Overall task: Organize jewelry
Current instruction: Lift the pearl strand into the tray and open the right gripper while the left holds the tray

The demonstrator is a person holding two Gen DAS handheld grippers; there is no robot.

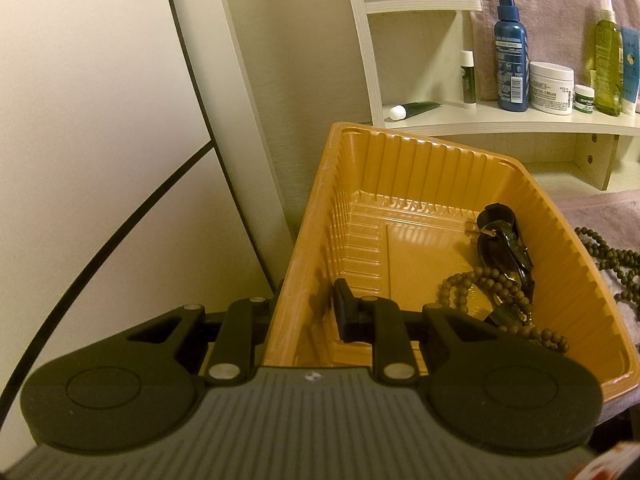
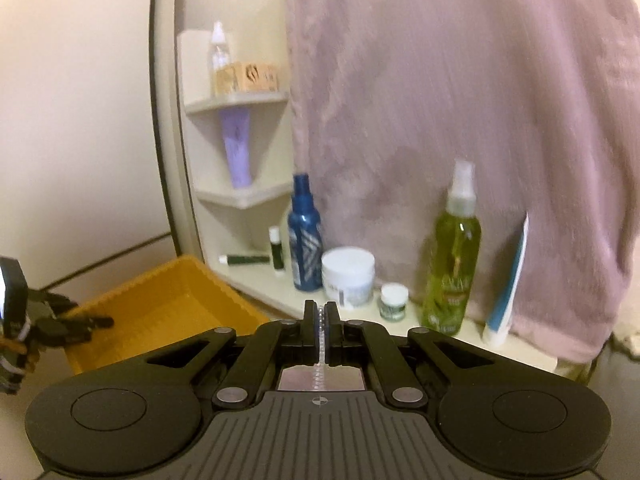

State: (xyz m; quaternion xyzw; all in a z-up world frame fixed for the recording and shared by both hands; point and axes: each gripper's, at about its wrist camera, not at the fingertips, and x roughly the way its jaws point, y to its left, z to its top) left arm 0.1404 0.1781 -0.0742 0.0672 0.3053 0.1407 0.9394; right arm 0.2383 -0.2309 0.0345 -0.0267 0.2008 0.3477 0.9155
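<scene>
An orange ribbed plastic tray (image 1: 404,168) fills the left wrist view. In it lie a brown bead bracelet (image 1: 476,284) and dark jewelry pieces (image 1: 504,240). My left gripper (image 1: 308,312) is shut on the tray's left wall, one finger (image 1: 344,312) inside, the other hidden outside. More dark beads (image 1: 608,256) lie outside the tray on the right. My right gripper (image 2: 321,324) is shut on a strand of small clear beads (image 2: 320,364) that hangs back between the pads. The tray (image 2: 160,300) and the left gripper's body (image 2: 24,320) show at the left of the right wrist view.
A cream shelf (image 1: 500,120) behind the tray holds a blue spray bottle (image 2: 305,236), a white cream jar (image 2: 348,276), a green spray bottle (image 2: 454,256), a small jar (image 2: 394,300) and tubes. A pink towel (image 2: 460,120) hangs behind. A wall with a black line is at left.
</scene>
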